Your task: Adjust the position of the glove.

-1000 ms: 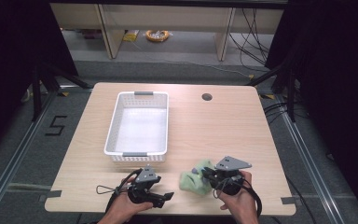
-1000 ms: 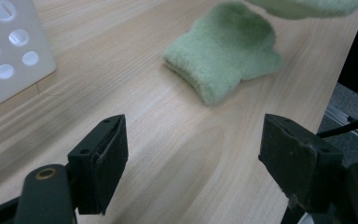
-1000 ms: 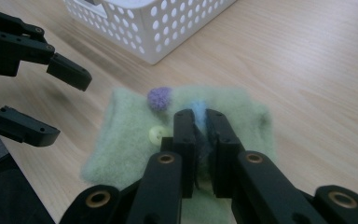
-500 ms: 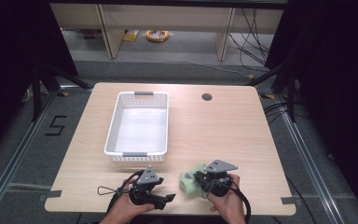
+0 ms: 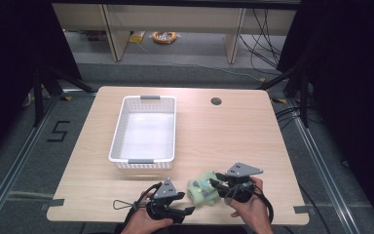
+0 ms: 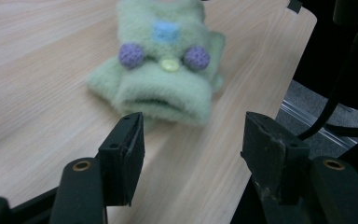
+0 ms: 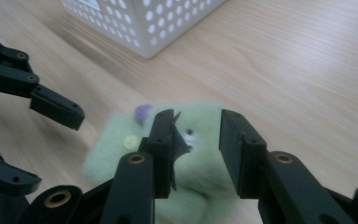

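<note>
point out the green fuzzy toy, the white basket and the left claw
green fuzzy toy (image 6: 165,86), left gripper view, on its front below the yellow button
white basket (image 5: 148,161), high view, on its near rim
left claw (image 6: 191,161), left gripper view, midway between its two black jaws, which stand apart

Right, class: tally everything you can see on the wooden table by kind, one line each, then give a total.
White perforated plastic basket: 1
Pale green knitted mitten with purple pompoms and a yellow button: 1
Black hand-held tongs: 2, the left tongs and the right tongs
Total: 4
</note>
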Demonstrator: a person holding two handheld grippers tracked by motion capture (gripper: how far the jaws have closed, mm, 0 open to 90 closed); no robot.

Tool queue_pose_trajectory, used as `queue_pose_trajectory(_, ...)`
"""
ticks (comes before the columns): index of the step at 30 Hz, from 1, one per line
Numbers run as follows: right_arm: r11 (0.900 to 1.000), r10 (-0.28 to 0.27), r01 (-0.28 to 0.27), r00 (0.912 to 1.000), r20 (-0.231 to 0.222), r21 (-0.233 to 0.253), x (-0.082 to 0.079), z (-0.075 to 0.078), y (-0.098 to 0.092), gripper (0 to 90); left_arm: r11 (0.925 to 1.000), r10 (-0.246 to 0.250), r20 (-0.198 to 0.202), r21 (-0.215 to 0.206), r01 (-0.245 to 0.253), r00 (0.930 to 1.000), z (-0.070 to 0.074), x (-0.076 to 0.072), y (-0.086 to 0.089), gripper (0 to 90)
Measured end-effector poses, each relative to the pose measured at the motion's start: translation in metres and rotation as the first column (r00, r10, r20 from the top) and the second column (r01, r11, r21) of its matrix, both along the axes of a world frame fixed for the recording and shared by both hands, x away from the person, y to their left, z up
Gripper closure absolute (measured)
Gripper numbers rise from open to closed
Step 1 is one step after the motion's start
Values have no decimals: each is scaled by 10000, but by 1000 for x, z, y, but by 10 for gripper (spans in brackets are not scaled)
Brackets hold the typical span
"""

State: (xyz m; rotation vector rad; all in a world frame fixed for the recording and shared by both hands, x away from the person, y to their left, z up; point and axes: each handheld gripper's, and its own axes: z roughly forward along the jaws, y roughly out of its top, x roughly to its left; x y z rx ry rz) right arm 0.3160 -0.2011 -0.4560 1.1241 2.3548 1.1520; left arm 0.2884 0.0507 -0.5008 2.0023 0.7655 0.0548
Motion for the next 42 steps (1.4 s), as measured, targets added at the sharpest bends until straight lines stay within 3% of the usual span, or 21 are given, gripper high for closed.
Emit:
queue_pose_trajectory(7, 9999, -73, 81, 9986, -533, 148, 8, -9, -16, 635, 9985, -82, -74, 537, 86, 9999, 0, 2, -15, 411)
queue_pose_trajectory(11, 9993, -48, 84, 9951, -990, 355, 14, -17, -19, 615, 9975, 1, 195, 703, -15, 9998, -1, 2, -22, 433)
queue_pose_trajectory(12, 9993, -40, 81, 9941, -1081, 378, 15, -19, -20, 615, 9954, -123, 393, 950, 85, 9992, -1, 4, -21, 433)
queue_pose_trajectory(13, 9981, 54, 33, 9901, -1401, 615, 17, -23, -21, 617, 9959, 8, 439, 904, -48, 9990, -2, 3, -22, 458)
queue_pose_trajectory(15, 9974, 181, -78, 9894, -1440, 722, 17, -25, -22, 620, 9963, 168, 317, 836, -194, 9994, -3, 3, -23, 471)
queue_pose_trajectory(16, 9967, 75, 62, 9858, -1675, 813, 16, -26, -20, 624, 9921, -91, 507, 1256, 27, 9987, -2, 5, -20, 483)
queue_pose_trajectory(17, 9974, 37, 103, 9808, -1951, 707, 14, -25, -19, 627, 9941, -31, 444, 1087, -18, 9990, -2, 5, -21, 491)
queue_pose_trajectory(18, 9986, 331, -250, 9831, -1801, 467, 15, -28, -19, 651, 9897, -203, 581, 1427, 118, 9981, -3, 7, -20, 511)
queue_pose_trajectory(21, 9989, 394, -342, 9830, -1794, 322, 14, -30, -15, 710, 9897, -132, 711, 1434, 29, 9974, -5, 8, -21, 593)
queue_pose_trajectory(23, 9987, 418, -361, 9841, -1729, 357, 13, -30, -14, 725, 9922, 73, 538, 1238, -139, 9985, -5, 8, -22, 653)
queue_pose_trajectory(24, 9989, 454, -426, 9837, -1741, 199, 13, -29, -14, 753, 9855, -270, 1038, 1696, 90, 9942, -3, 10, -21, 687)
queue_pose_trajectory(26, 9976, 673, -631, 9804, -1853, 284, 13, -29, -15, 762, 9883, -86, 871, 1524, -48, 9962, -4, 8, -22, 722)
queue_pose_trajectory(28, 9976, 650, -596, 9811, -1823, 351, 13, -30, -14, 776, 9885, -236, 1090, 1510, 69, 9938, -6, 10, -23, 809)
queue_pose_trajectory(30, 9978, 608, -543, 9788, -1958, 380, 12, -28, -14, 782, 9899, -218, 1013, 1415, 73, 9946, -6, 12, -20, 843)
queue_pose_trajectory(31, 9987, 453, -403, 9817, -1847, 309, 11, -27, -14, 784, 9925, -126, 957, 1222, 8, 9953, -6, 13, -20, 847)
queue_pose_trajectory(33, 9972, 617, -534, 9834, -1707, 527, 11, -24, -16, 787, 9906, -216, 969, 1363, 82, 9951, -4, 15, -17, 851)
queue_pose_trajectory(34, 9975, 522, -433, 9842, -1691, 558, 10, -22, -16, 788, 9948, -73, 849, 1017, -14, 9964, -1, 17, -15, 852)
queue_pose_trajectory(37, 9949, 579, -436, 9852, -1610, 915, 8, -16, -18, 788, 9948, -194, 1114, 1011, 80, 9936, 4, 20, -11, 855)
queue_pose_trajectory(39, 9951, 461, -314, 9864, -1580, 941, 4, -10, -19, 788, 9982, -8, 1007, 606, -53, 9949, 10, 23, -10, 857)
queue_pose_trajectory(41, 9941, 526, -377, 9874, -1491, 1013, 3, -9, -18, 788, 9980, -103, 1212, 629, 27, 9926, 12, 25, -9, 857)
queue_pose_trajectory(42, 9941, 348, -169, 9851, -1681, 1068, -3, -7, -16, 788, 9977, -171, 1143, 675, 94, 9933, 15, 29, -6, 857)
